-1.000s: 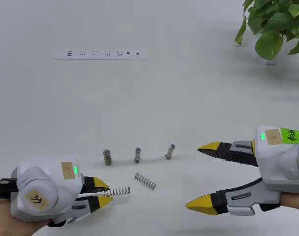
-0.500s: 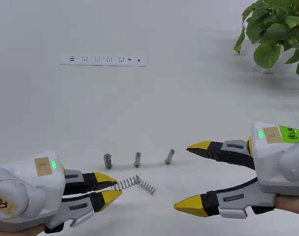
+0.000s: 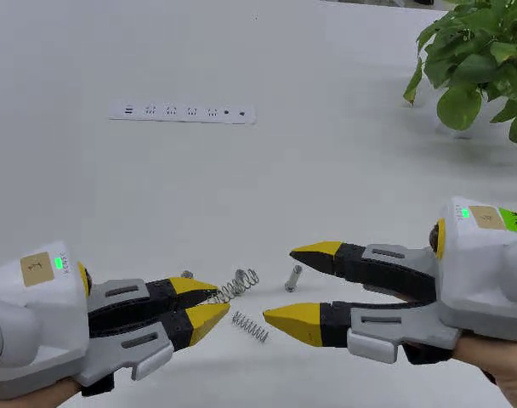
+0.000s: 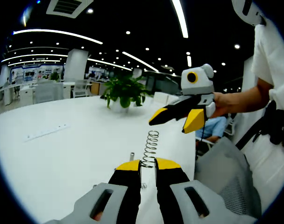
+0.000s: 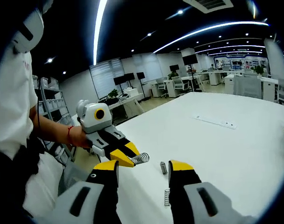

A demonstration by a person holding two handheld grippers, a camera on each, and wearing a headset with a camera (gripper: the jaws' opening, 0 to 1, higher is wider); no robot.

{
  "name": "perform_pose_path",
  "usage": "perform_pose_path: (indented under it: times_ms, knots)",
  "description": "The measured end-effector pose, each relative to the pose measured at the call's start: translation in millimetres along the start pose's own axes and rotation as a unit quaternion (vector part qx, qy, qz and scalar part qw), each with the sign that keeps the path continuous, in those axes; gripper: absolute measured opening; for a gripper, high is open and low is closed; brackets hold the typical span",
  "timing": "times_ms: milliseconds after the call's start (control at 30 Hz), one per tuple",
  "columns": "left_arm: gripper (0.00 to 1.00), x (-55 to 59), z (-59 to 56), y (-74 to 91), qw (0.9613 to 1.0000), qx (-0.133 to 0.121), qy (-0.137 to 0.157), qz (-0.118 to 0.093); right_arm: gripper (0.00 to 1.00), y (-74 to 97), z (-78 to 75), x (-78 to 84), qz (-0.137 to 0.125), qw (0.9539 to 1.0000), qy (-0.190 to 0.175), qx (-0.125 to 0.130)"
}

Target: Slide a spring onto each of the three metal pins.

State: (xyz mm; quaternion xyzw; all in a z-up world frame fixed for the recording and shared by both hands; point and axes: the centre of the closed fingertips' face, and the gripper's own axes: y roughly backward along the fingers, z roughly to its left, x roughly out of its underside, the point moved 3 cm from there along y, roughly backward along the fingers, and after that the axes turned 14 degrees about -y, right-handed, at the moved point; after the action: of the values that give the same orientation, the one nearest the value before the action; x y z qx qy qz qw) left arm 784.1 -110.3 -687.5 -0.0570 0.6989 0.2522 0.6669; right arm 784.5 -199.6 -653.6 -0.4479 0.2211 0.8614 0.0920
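My left gripper (image 3: pixel 214 303) is shut on one end of a spring (image 3: pixel 241 282), which sticks out past its yellow tips and hangs above the row of pins. In the left gripper view the spring (image 4: pixel 150 148) rises from the left gripper (image 4: pixel 147 164), with a pin (image 4: pixel 131 155) just beyond. A tilted pin (image 3: pixel 294 276) stands at the right of the row. The left pin (image 3: pixel 186 274) peeks over the left gripper's upper jaw. A loose spring (image 3: pixel 250 326) lies on the table. My right gripper (image 3: pixel 292 285) is open, its tips close to the tilted pin.
A white power strip (image 3: pixel 182 111) lies far back on the white table (image 3: pixel 343 153). A green potted plant (image 3: pixel 475 59) stands at the back right. The person's arm and white shirt (image 4: pixel 268 56) show behind the right gripper (image 4: pixel 188 106).
The left gripper has risen off the table and moved right toward the pins with the spring in it. The right gripper has moved left, nearer the pins.
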Motion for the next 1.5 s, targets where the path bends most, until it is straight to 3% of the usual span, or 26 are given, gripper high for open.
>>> perform_pose_path:
  times_ms: [133,233,367,667,967,1500]
  knots:
    - [0.11,-9.2,0.0,-1.2,0.9997,-0.003,0.01,-0.021,0.35,-1.1,0.4,-7.9,-0.036,0.9987,-0.037,0.002]
    - [0.11,-16.9,1.1,-1.6,0.999,-0.007,0.02,-0.039,0.3,-1.0,-1.8,-14.5,-0.069,0.9947,-0.076,0.004]
    - [0.11,-22.8,1.5,-2.7,0.9983,-0.007,0.026,-0.051,0.27,-1.9,0.3,-17.9,-0.083,0.9917,-0.098,-0.005]
    - [0.11,-30.0,-1.2,-6.1,0.9973,0.0,0.031,-0.067,0.17,-6.3,6.9,-20.7,-0.089,0.99,-0.108,-0.016]
    - [0.11,-28.5,-2.2,-6.8,0.9974,0.003,0.031,-0.065,0.12,-6.5,9.0,-21.2,-0.087,0.9901,-0.108,-0.022]
    - [0.11,-23.4,-6.3,-8.9,0.9986,0.014,0.018,-0.048,0.12,-8.6,14.4,-18.8,-0.056,0.9961,-0.066,-0.019]
